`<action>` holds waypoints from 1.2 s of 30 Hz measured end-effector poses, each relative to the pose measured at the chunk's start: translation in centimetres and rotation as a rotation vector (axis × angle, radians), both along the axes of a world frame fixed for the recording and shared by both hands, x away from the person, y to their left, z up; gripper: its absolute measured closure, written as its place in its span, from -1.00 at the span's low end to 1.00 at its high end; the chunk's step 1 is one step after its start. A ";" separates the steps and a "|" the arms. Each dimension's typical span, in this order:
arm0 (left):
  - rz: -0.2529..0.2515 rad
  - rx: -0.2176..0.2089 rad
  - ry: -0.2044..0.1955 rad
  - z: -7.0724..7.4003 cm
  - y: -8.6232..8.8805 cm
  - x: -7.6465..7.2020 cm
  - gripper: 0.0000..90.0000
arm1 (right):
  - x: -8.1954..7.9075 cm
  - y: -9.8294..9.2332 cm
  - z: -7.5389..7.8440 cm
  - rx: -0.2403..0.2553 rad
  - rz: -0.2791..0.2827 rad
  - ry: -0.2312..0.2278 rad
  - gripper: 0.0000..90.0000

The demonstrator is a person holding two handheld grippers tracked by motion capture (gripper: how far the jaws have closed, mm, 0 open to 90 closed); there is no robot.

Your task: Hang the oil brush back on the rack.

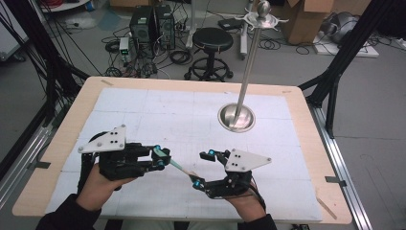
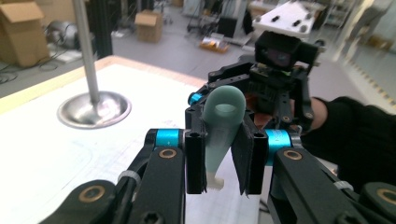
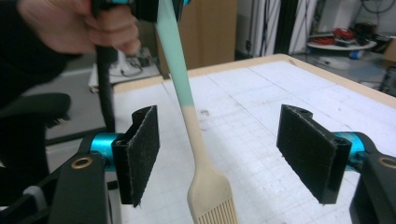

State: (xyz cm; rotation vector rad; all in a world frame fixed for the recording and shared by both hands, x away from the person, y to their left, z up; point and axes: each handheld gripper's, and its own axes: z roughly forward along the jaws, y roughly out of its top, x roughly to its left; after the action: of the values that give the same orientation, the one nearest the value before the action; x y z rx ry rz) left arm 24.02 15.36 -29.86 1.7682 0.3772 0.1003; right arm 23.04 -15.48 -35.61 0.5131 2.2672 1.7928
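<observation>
While my left gripper [image 2: 223,161] pinches the mint-green handle of the silicone basting brush [image 3: 192,135] between its pressed-in pads, I read this as the middle of a hand-over: the brush is carried off the table, and its cream bristle head hangs in the gap of my right gripper [image 3: 229,156], whose jaws stand spread wide with nothing touching either pad [image 3: 142,149].

In the high view the left gripper [image 1: 165,158] sits at about seven o'clock on the table, the right gripper [image 1: 203,167] near six, and the brush [image 1: 178,165] bridges them, slanting down toward four o'clock. In the left gripper view the handle's looped end pokes out past the jaws toward the other gripper.

The next move, as I judge it, calls for closing the right jaws on the cream neck just above the bristles, squarely, since the shaft runs tilted through the gap and sits nearer the left pad; only once that hold is firm should the left one let go.

Outward from there, the white gridded mat [image 1: 158,115] is bare around both hands. The polished steel stand with round dished base and tall pole [image 1: 236,117] rises at about one o'clock, well apart from the brush. The pale wooden table edge [image 1: 57,143] lies close behind my forearms at six, so free room is forward, toward twelve and eleven.
</observation>
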 end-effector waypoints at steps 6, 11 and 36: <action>0.016 0.064 0.009 0.9 -0.6 0.2 0.68 | -0.2 1.2 0.0 -0.074 -0.005 -0.023 -0.32; 0.053 0.072 0.041 1.0 -0.9 0.3 0.68 | -0.4 2.2 0.1 -0.117 -0.015 -0.047 -0.16; 0.121 0.061 0.102 1.0 -1.8 0.4 0.68 | -0.6 4.7 -0.3 -0.202 -0.128 -0.107 0.79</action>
State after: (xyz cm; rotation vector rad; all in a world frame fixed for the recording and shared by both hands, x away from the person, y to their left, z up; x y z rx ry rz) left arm 24.42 13.60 -28.90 1.8147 0.5605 0.1090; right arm 22.43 -10.73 -35.87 0.4994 2.2552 1.4755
